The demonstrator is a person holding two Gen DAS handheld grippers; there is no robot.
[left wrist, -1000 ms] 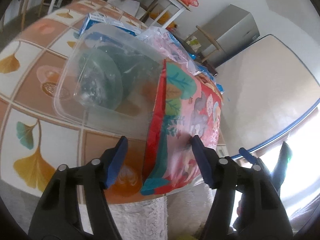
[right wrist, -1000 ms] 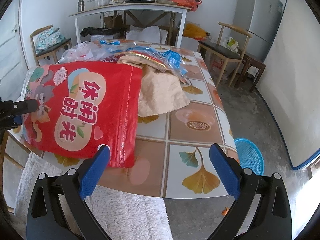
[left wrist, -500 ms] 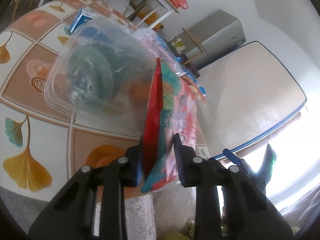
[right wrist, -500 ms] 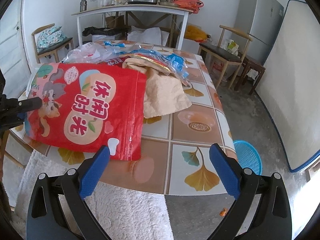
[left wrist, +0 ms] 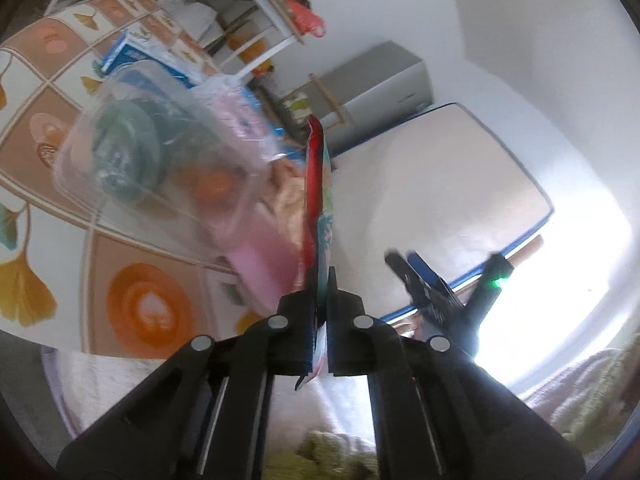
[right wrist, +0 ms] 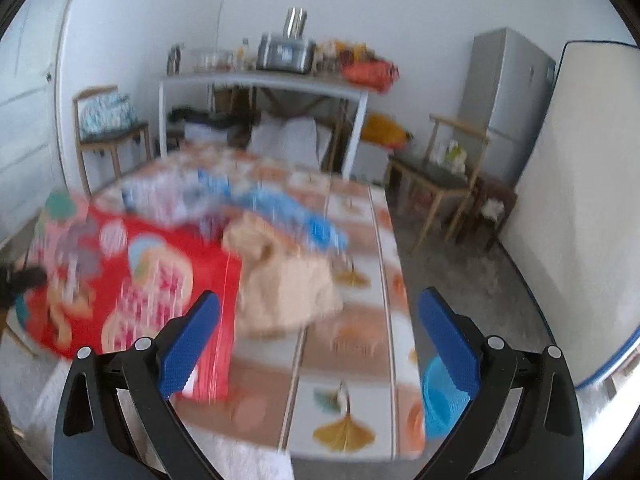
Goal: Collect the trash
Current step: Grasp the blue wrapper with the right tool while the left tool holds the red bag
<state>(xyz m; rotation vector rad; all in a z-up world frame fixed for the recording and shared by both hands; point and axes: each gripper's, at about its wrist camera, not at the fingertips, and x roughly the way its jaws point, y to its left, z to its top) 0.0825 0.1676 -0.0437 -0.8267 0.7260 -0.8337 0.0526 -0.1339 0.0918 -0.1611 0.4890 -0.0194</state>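
Red printed plastic snack bag (left wrist: 316,184) is pinched edge-on between the closed jaws of the left gripper (left wrist: 320,334) at the near edge of the tiled ginkgo-pattern table (right wrist: 352,364), so 1 piece of trash looks just secured. Right gripper (right wrist: 316,340) hangs wide open and empty above the table edge. Left to collect, I judge: the clear plastic tub (left wrist: 152,160), crumpled beige paper (right wrist: 284,280) and blue-and-white wrappers (right wrist: 256,208), with the blue basket (right wrist: 438,404) on the floor a likely bin
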